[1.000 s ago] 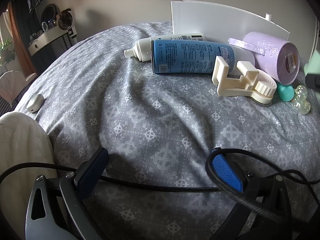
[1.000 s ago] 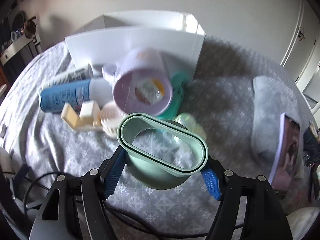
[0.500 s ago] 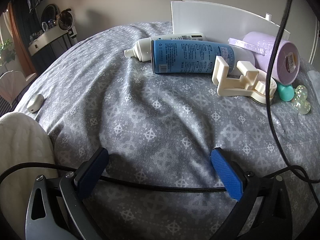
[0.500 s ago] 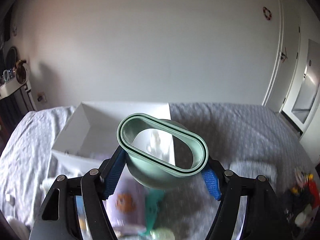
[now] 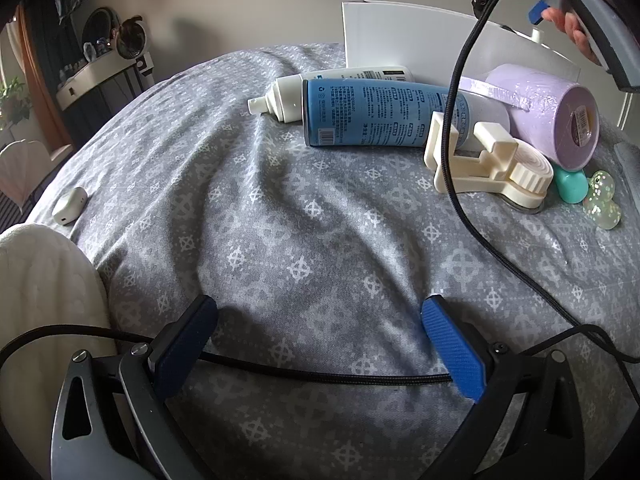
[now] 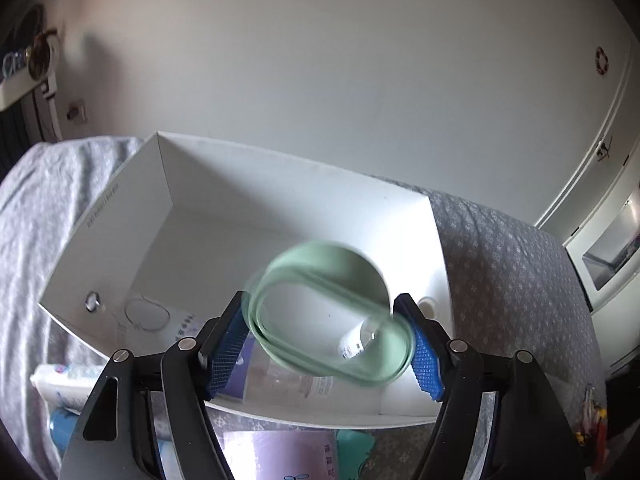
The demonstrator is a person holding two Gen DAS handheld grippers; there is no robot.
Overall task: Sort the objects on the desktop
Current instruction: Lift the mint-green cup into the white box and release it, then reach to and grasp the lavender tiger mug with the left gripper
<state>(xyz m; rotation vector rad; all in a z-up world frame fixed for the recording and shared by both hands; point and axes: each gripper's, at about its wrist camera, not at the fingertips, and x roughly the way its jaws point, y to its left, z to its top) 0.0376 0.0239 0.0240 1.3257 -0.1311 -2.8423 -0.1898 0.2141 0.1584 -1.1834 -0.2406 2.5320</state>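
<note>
Green container (image 6: 332,312): pale green, oval rim, open-topped; motion-blurred, tilted, betw. R pads over white box (image 6: 224,216).
R gripper (image 6: 326,344): jaws opening; pads look just off the rim, contact unclear in blur.
L gripper (image 5: 320,344): spread, nothing betw. pads, low over grey bedspread (image 5: 280,220).
Box contents: clear bottle, small items; partly hidden behind container.
Blue can (image 5: 384,114): lying flat, black cable crosses it.
Purple roll (image 5: 552,112): part cut off by cable.

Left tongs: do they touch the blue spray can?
Apart. The left wrist view shows bare grey bedcover between the open left tongs and the blue spray can.
</note>
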